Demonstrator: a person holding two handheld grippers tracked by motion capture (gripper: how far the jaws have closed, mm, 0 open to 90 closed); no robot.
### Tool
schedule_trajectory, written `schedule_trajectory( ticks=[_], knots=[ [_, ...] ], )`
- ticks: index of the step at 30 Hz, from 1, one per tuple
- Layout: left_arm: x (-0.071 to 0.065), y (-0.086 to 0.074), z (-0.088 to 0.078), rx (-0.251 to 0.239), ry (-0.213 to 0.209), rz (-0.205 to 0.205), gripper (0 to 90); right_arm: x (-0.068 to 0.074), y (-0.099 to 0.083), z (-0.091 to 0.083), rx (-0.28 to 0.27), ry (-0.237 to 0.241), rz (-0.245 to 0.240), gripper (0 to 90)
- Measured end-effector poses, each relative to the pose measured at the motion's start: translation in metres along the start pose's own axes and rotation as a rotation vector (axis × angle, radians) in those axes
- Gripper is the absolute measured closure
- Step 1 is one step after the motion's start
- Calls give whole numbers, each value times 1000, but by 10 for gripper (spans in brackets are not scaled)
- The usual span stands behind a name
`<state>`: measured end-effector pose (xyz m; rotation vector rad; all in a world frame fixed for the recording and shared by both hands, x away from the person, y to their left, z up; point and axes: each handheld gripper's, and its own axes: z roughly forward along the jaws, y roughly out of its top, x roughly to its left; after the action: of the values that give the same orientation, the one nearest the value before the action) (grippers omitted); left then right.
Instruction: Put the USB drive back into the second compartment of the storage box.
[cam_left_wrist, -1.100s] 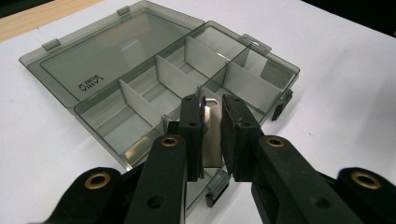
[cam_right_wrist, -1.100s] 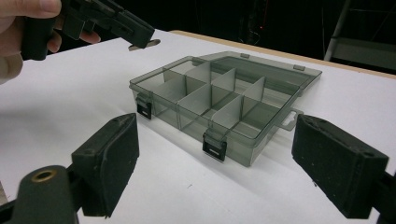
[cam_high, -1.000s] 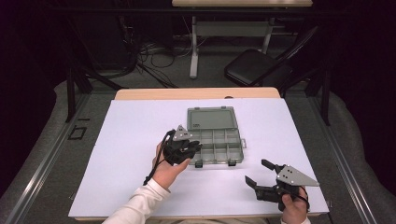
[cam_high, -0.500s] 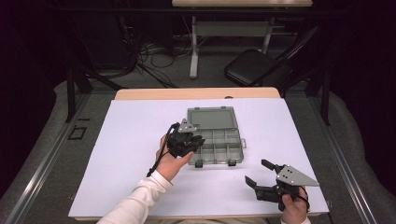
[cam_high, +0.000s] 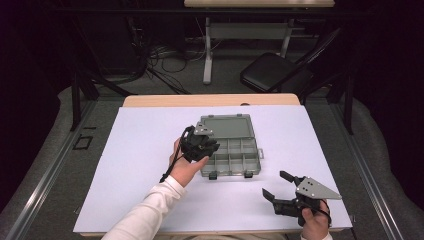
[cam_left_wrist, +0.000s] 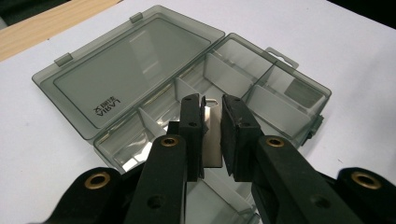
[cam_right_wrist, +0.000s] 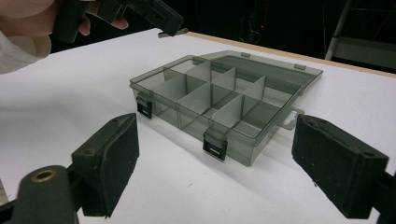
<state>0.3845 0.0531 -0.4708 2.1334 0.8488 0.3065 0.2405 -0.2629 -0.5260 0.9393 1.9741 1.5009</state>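
Observation:
A smoky clear plastic organizer box (cam_high: 235, 159) lies open in the middle of the white table, its lid (cam_high: 227, 126) flat on the far side. Pale dividers split the tray (cam_right_wrist: 219, 93) into several compartments. My left gripper (cam_high: 206, 146) hovers over the box's left end. In the left gripper view it (cam_left_wrist: 212, 105) is shut on a small pale divider plate (cam_left_wrist: 213, 140), held upright above the compartments (cam_left_wrist: 275, 100). My right gripper (cam_high: 275, 184) rests at the front right of the table, open (cam_right_wrist: 219, 154), facing the box's two black latches (cam_right_wrist: 215, 147) with nothing between its pads.
The white sheet (cam_high: 125, 165) covers the table, with bare room to the left and right of the box. A wooden table edge (cam_high: 210, 100) runs along the far side. A black chair (cam_high: 272, 72) and cables stand on the floor beyond.
My left gripper has shifted a little away from the person and up, over the box's left end, still shut on the divider. The right gripper has kept still.

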Motion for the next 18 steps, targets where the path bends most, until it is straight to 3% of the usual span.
schedule_trajectory(
  ticks=[18],
  knots=[
    [11,2,19,28,20,-35,790,0,0,1,6,4,7,145]
  ],
)
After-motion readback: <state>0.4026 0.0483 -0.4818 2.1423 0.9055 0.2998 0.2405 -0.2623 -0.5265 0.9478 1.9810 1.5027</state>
